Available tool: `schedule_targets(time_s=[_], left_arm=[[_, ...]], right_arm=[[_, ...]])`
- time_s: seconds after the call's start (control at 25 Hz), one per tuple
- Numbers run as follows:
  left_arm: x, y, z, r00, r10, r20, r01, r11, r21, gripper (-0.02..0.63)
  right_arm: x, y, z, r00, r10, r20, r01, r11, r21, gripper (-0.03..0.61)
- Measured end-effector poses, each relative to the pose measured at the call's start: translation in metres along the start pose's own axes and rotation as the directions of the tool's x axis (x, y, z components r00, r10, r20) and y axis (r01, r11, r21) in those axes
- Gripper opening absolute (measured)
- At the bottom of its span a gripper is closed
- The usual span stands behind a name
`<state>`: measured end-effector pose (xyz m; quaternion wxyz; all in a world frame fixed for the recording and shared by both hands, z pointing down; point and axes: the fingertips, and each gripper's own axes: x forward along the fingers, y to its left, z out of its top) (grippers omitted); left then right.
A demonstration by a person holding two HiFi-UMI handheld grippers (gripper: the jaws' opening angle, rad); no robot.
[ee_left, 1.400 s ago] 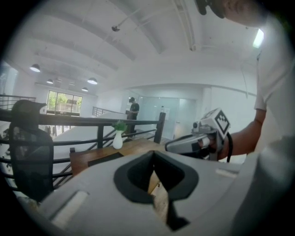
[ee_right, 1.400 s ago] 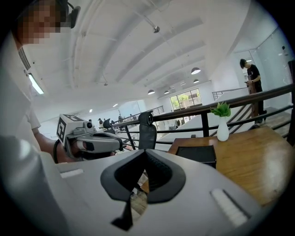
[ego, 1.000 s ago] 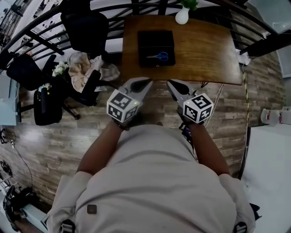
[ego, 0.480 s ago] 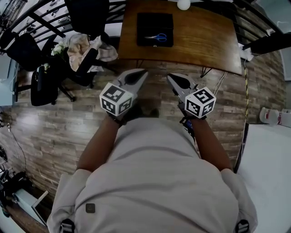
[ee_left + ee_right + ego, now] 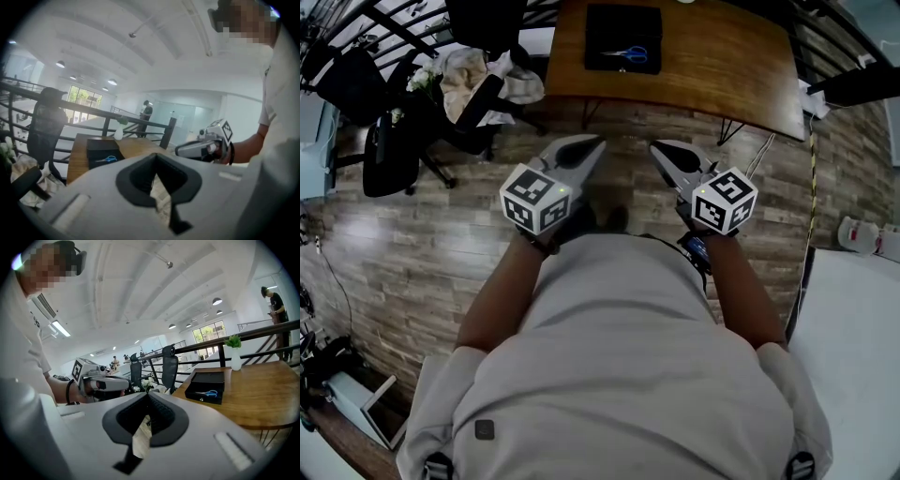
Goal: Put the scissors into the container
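Person is standing on the plank floor [image 5: 412, 244], holding both grippers out in front at chest level, well short of the table [image 5: 722, 75].

Left gripper [image 5: 581, 150]: jaws are sitting together, tips meeting, nothing between them; only floor is showing through the thin slit in its own view [image 5: 155, 174]. It is pointing slightly below level toward the table.

Right gripper [image 5: 667, 152]: jaws are likewise resting closed, nothing between them [image 5: 146, 417]. The two grippers are riding side by side, apart, each showing in the other's view (right one [image 5: 197, 149], left one [image 5: 105, 383]).

Scissors [image 5: 626, 54], blue-handled, are lying flat on the top of the black container [image 5: 609, 23], which is sitting on the wooden table near its left end. Cannot tell whether they are resting on a lid or in a shallow tray. Same placement is showing from both gripper views: scissors [image 5: 109, 159] [image 5: 207, 393] on the container [image 5: 99, 146] [image 5: 206, 378].

A white vase [image 5: 236, 359] with greenery is standing behind the container. A chair [image 5: 478, 80] heaped with cloth is sitting left of the table.
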<state>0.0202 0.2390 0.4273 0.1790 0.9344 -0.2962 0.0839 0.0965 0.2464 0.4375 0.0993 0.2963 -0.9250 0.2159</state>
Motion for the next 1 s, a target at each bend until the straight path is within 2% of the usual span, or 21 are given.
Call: schedule_targets(time_s=[0.56, 1.0], left_arm=[[-0.008, -0.001, 0.005, 0.997, 0.066, 0.041, -0.065, 0.998, -0.021, 0.003], [0.019, -0.009, 0.006, 1.0, 0.026, 0.002, -0.026, 1.0, -0.014, 0.003]], right_arm=[[-0.01, 0.006, -0.001, 1.0, 0.017, 0.011, -0.017, 1.0, 0.003, 0.008], [-0.019, -0.008, 0.005, 0.999, 0.004, 0.045, -0.005, 0.999, 0.037, 0.006]])
